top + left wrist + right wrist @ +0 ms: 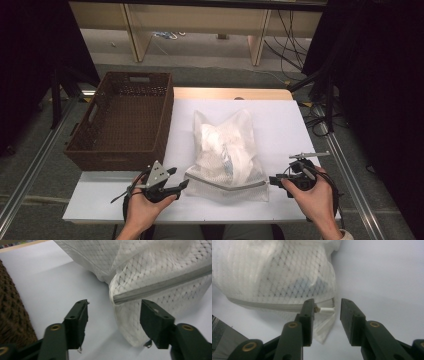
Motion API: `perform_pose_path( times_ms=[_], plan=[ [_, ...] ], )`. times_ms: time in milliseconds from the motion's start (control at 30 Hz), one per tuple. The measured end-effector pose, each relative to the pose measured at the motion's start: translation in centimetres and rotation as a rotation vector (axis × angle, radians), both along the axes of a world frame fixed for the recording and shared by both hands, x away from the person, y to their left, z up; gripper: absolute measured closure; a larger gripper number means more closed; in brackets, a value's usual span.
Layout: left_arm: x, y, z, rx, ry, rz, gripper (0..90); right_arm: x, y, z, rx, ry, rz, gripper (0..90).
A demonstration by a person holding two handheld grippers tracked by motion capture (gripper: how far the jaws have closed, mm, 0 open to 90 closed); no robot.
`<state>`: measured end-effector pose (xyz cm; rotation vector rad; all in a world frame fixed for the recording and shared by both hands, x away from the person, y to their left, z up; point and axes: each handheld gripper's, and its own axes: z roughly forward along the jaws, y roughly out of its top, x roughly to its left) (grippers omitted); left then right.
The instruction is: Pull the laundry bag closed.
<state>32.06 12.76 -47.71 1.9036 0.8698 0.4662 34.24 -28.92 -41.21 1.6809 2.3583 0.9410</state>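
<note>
On the counter [300, 125] the bag [227, 155] lies in the middle, its zipper [225, 184] along the near edge. The basket [122, 120] stands to the bag's left, just beside it, hanging over the counter's left edge. The left hand-held gripper [175, 181] sits at the bag's near left corner, in front of the basket. The right hand-held gripper [275, 181] sits at the near right corner, with the zipper pull [327, 310] between its jaws.

Brown woven wicker basket [120, 122] blocks the table's left side, walls upright. White mesh laundry bag [227, 150] fills the centre. Bare white tabletop [295, 130] right of the bag: open passage. Narrow clear strip between basket and bag.
</note>
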Motion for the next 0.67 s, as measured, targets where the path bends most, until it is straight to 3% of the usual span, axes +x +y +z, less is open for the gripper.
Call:
perform_pose_path(
  times_ms=[100, 133, 200, 267, 300, 333, 367, 400, 533, 667],
  plan=[
    [-0.6, 0.4, 0.1, -0.003, -0.026, -0.004, 32.0, 0.4, -0.6, -0.4, -0.005, -0.007, -0.005, 62.3],
    [-0.7, 0.5, 0.1, -0.003, -0.033, -0.007, 30.8, 0.5, -0.7, -0.4, 0.009, 0.011, -0.006, 61.6],
    [-1.0, 0.5, 0.0, -0.011, -0.028, -0.006, 28.7, 0.7, -0.9, -0.6, 0.002, 0.011, -0.023, 60.7],
    [-1.1, 0.5, 0.1, 0.006, -0.04, -0.017, 27.6, 0.8, -1.1, -0.8, 0.0, 0.013, -0.022, 58.7],
    [-1.1, 0.3, 0.0, -0.01, -0.035, -0.017, 27.0, 0.9, -1.2, -0.9, 0.004, 0.01, -0.021, 57.8],
    [-1.1, 0.3, 0.0, -0.002, -0.045, -0.018, 26.9, 1.0, -1.4, -1.1, -0.007, -0.007, -0.014, 57.5],
    [-1.1, 0.3, 0.1, 0.004, -0.052, -0.015, 26.9, 1.0, -1.4, -1.0, 0.005, 0.012, -0.026, 57.0],
    [-1.1, 0.2, 0.1, -0.007, -0.051, -0.011, 26.9, 1.0, -1.4, -1.0, -0.012, 0.004, -0.04, 56.3],
    [-1.1, 0.2, 0.2, -0.014, -0.062, -0.018, 27.1, 1.3, -1.7, -1.4, 0.007, 0.019, -0.03, 55.0],
    [-1.1, 0.1, 0.2, -0.029, -0.065, -0.016, 28.1, 1.3, -1.7, -1.5, 0.018, 0.032, -0.065, 54.2]
  ],
)
